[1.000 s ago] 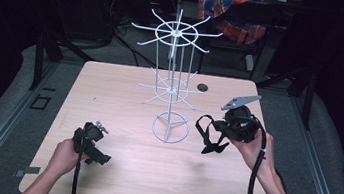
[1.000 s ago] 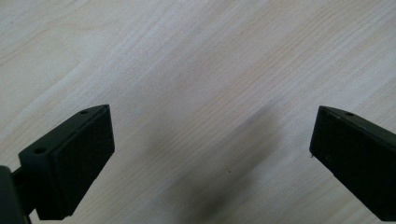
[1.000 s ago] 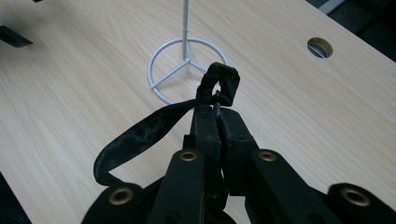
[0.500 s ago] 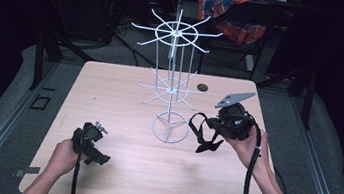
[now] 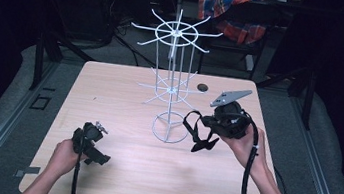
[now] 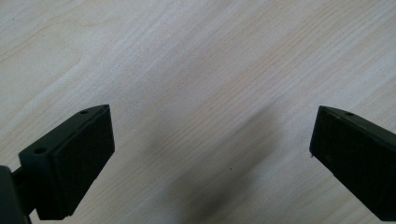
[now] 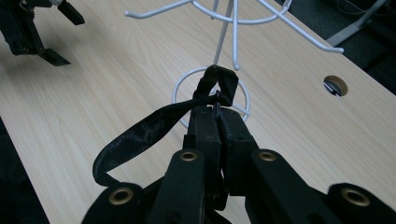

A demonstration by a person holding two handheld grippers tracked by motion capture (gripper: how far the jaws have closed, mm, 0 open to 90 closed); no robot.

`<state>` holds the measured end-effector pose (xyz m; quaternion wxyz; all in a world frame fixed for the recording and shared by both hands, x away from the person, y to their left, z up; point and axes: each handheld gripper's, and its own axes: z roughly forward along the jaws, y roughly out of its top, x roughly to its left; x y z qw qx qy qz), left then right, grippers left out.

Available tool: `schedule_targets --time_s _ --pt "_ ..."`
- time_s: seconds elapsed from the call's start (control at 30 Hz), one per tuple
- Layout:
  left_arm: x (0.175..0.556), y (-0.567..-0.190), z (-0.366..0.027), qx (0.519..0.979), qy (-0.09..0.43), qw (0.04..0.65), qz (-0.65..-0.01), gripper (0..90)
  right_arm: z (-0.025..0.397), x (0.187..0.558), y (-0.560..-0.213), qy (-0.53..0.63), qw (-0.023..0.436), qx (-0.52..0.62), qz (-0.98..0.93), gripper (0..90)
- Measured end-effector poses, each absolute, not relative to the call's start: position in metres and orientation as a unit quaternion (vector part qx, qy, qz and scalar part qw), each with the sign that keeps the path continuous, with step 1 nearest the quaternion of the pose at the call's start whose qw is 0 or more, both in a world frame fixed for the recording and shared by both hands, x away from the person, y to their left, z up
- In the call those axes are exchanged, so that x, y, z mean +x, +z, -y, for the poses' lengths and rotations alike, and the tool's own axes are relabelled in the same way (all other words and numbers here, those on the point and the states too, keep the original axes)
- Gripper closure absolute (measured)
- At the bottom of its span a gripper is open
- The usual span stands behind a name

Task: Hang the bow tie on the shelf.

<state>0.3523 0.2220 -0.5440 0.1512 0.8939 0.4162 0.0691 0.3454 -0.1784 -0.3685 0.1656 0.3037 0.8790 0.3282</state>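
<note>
On the light wooden bench (image 5: 124,96) stands a white wire display rack (image 5: 174,84) with two tiers of radiating hooks and a ring foot. From the centre of the bench in the high view, the rack is at about 12 o'clock.

The right tool (image 5: 201,131) is at about 3 o'clock from the ring foot, held in the person's right hand (image 5: 244,144), with its grey three-cornered plate (image 5: 230,97) on top. In the right gripper view its jaws are pressed together on a black ribbon strap (image 7: 154,126). A small loop of the strap stands up just past the jaw tips, in front of the ring foot (image 7: 184,84), and a longer loop hangs down toward 8 o'clock over the wood. In the high view the strap (image 5: 195,130) hangs beside the ring foot, near it; whether it touches the wire I cannot tell.

The left tool (image 5: 95,147) is near the front edge of the bench, at about 7 o'clock from the rack, held in the left hand (image 5: 64,156). In the left gripper view its two jaws are wide apart, with only bare wood grain between them.

A round cable hole (image 5: 202,87) is in the bench at about 2 o'clock from the ring foot. A black cable (image 5: 249,173) goes down from the right tool along the forearm.
</note>
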Motion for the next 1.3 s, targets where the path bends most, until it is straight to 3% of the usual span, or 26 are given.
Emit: schedule_targets --time_s 0.6,1.3 --pt "0.353 -0.544 -0.222 0.895 0.071 0.150 -0.414 0.0 0.175 0.358 -0.356 0.339 0.177 0.305 -0.872 87.3" --pt "0.353 -0.544 -0.222 0.895 0.069 0.149 -0.414 0.0 0.179 0.382 -0.370 0.334 0.167 0.328 -0.868 87.2"
